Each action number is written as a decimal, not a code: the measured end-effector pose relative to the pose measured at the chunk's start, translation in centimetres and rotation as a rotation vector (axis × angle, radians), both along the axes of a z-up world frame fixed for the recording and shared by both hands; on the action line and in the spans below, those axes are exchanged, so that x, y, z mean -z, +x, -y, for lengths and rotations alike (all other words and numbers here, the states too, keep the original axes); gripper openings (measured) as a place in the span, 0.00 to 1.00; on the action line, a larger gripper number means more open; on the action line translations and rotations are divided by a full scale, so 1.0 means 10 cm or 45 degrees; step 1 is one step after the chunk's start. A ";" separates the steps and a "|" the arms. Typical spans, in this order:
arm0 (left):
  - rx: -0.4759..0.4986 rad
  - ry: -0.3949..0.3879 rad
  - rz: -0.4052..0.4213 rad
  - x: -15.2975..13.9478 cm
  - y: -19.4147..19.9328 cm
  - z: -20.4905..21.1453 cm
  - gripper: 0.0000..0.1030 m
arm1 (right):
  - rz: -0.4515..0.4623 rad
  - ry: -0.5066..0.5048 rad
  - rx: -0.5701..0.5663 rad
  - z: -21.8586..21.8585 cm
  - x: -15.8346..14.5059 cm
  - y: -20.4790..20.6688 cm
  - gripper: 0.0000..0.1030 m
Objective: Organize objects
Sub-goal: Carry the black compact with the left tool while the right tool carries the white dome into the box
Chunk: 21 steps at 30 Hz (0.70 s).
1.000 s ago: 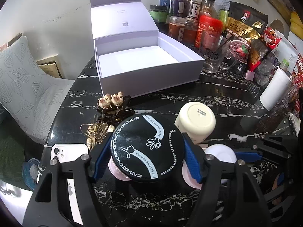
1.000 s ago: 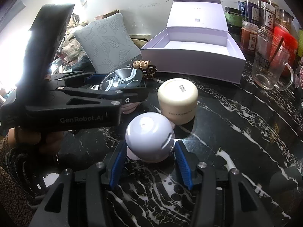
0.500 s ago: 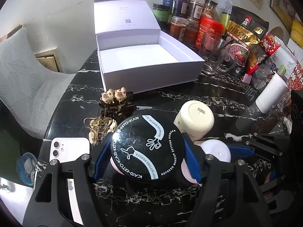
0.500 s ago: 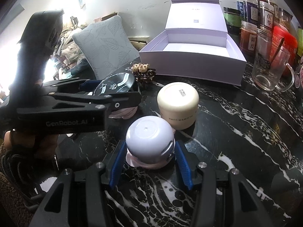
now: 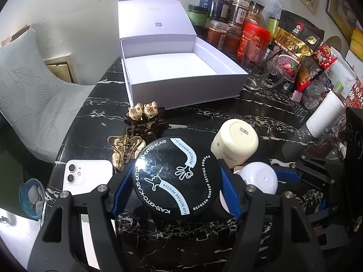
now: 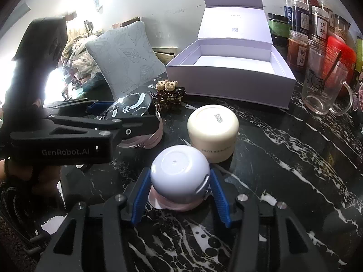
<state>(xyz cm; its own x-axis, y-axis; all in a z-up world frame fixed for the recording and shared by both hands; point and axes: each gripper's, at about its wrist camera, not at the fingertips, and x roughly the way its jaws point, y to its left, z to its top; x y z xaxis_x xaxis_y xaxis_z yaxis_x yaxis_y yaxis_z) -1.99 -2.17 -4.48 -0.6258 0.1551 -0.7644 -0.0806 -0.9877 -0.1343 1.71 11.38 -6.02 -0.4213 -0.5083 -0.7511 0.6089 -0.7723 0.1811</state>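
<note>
My left gripper (image 5: 175, 184) is shut on a round black setting-powder compact (image 5: 177, 176) and holds it above the black marble table; the compact also shows in the right wrist view (image 6: 133, 108). My right gripper (image 6: 180, 192) is shut on a white round jar (image 6: 180, 173) with a pink base, also seen in the left wrist view (image 5: 261, 176). A cream jar (image 6: 213, 129) stands upside down just beyond it. An open white gift box (image 5: 179, 72) with its lid up stands at the far side of the table, empty; it also shows in the right wrist view (image 6: 231, 72).
A bear hair clip (image 5: 145, 113), a gold clip (image 5: 124, 145) and a white phone (image 5: 88, 174) lie at the left. A glass mug (image 6: 324, 86), spice jars (image 5: 226, 22) and snack bags (image 5: 292, 45) crowd the right. A leaf-pattern cushion (image 5: 27, 90) sits beyond the table's left edge.
Both grippers have lifted with their loads: the compact and the white jar now sit higher above the table. The box looks a little nearer.
</note>
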 end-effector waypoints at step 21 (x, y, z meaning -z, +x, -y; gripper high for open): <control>-0.007 -0.042 -0.057 -0.26 0.21 -0.12 0.66 | -0.122 -0.007 -0.019 -0.15 -0.29 0.21 0.52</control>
